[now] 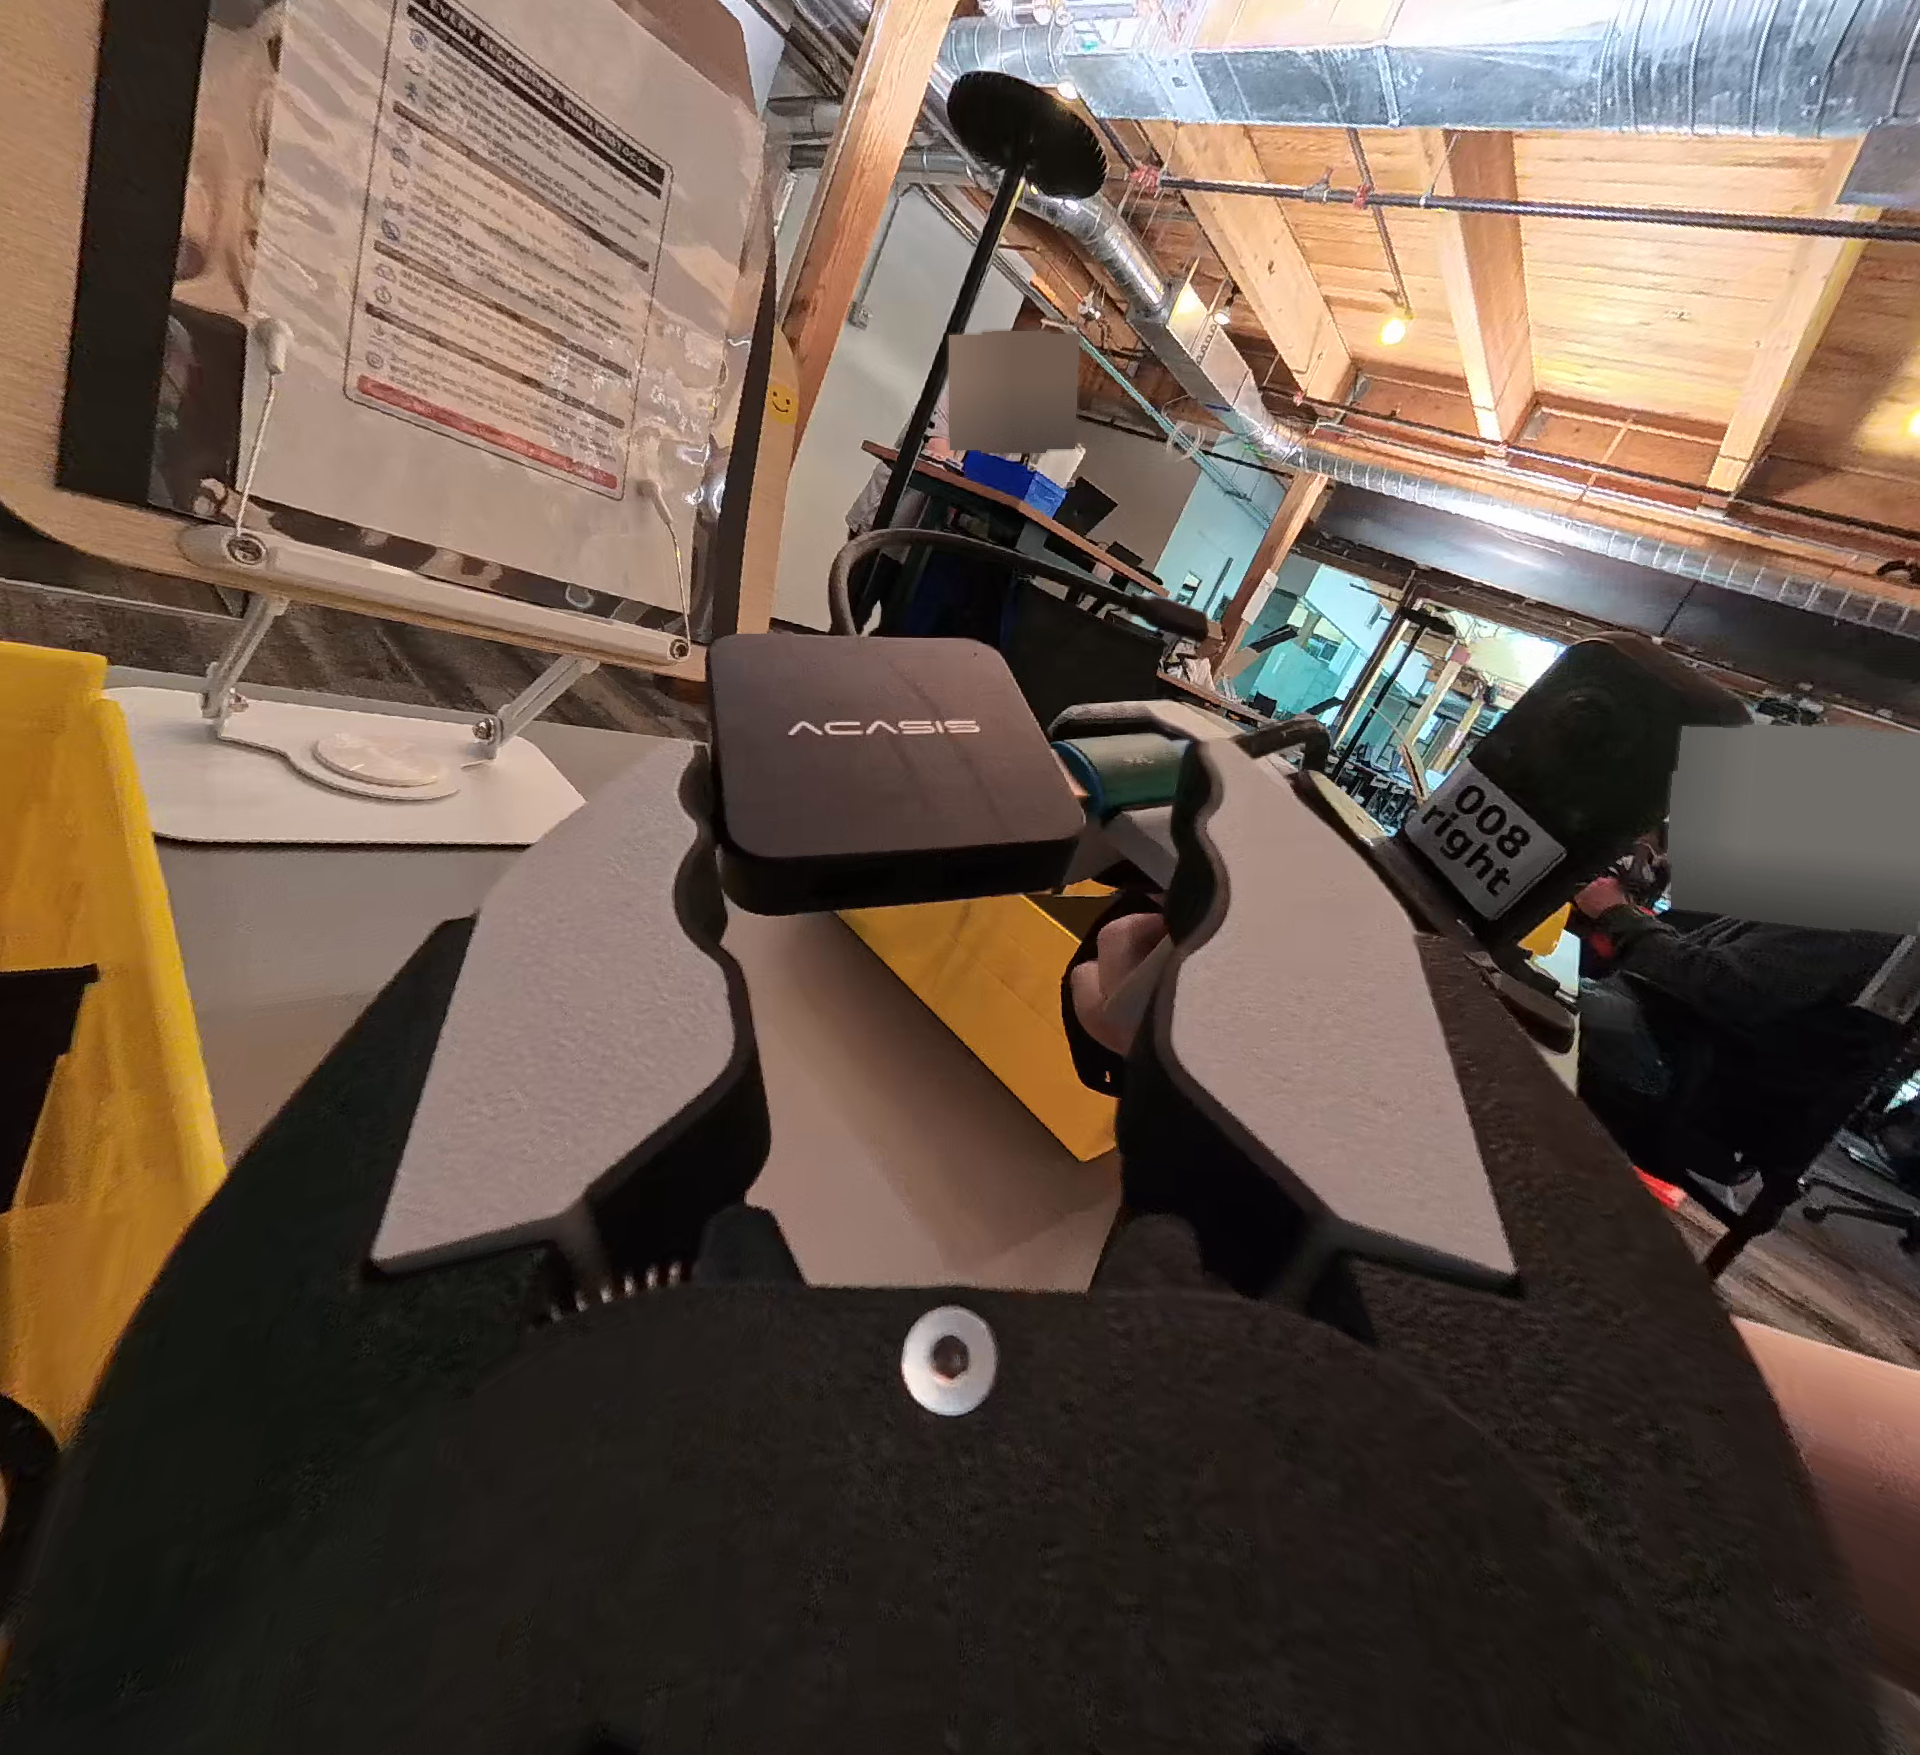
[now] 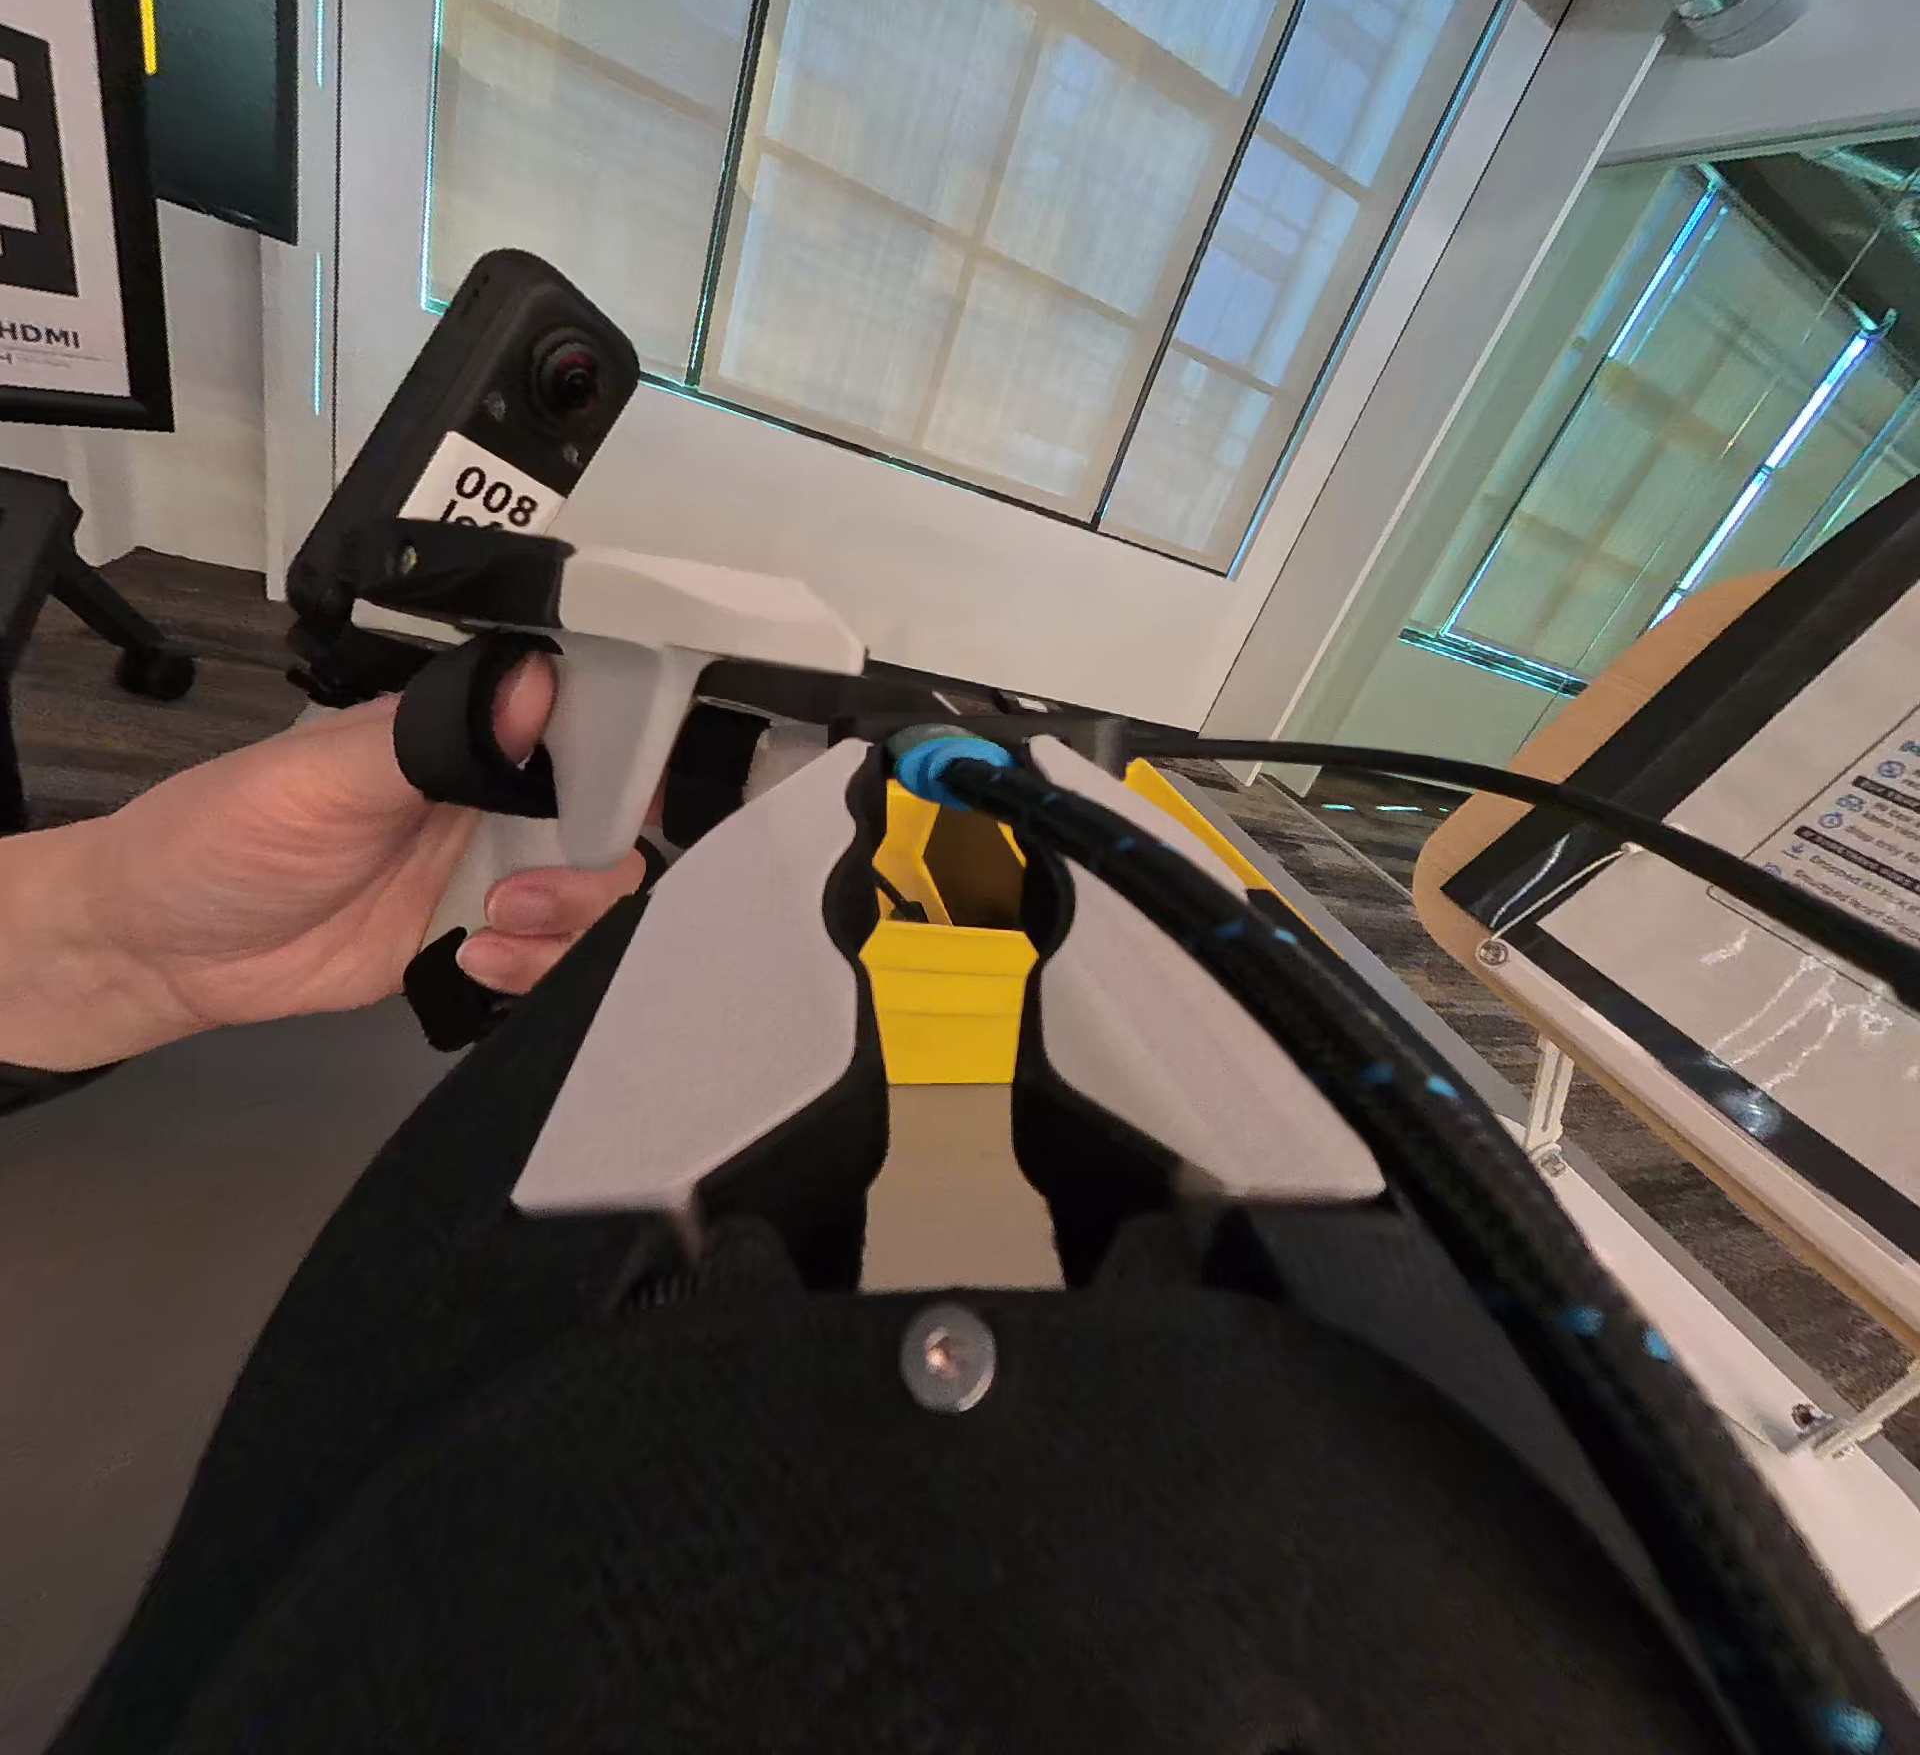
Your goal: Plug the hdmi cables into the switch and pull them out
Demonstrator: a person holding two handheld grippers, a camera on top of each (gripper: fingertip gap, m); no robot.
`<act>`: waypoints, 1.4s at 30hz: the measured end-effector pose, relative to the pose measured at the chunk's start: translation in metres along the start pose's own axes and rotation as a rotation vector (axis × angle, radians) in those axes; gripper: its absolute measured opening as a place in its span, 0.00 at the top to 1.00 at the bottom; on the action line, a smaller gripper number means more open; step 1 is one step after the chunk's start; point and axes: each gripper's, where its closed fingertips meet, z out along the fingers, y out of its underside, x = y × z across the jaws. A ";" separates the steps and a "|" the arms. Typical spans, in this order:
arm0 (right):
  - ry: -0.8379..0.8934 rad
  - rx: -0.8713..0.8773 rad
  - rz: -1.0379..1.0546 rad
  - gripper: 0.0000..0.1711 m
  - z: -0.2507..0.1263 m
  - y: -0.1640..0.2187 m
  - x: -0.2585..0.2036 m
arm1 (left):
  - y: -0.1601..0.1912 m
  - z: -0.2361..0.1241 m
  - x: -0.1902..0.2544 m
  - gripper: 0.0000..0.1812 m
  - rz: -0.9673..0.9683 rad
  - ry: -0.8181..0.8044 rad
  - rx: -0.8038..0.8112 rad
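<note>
Between left claw [image 1: 925, 801] tips: matte square switch [image 1: 883, 760], clamped.

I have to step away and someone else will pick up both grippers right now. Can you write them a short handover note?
Left gripper: shut on the black switch, held up off the table.
Right gripper: shut on the blue-collared HDMI plug, its braided cable trailing back over the right finger.
The plug meets the switch's right edge; whether it is fully seated cannot be told. A second black cable runs from the switch's far side.
A yellow bin sits on the table below.
Left to do: confirm seating, then pull the cables out.
</note>
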 end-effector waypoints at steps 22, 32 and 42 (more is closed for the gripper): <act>0.045 0.013 -0.129 0.87 -0.002 -0.005 0.001 | -0.012 0.003 -0.002 0.61 -0.042 -0.050 0.114; 0.059 0.030 -0.205 0.87 -0.004 -0.010 -0.002 | -0.014 0.001 0.001 0.64 -0.042 -0.050 0.105; 0.073 0.036 -0.188 0.87 -0.004 -0.010 0.000 | -0.013 0.003 0.001 0.62 -0.032 -0.063 0.099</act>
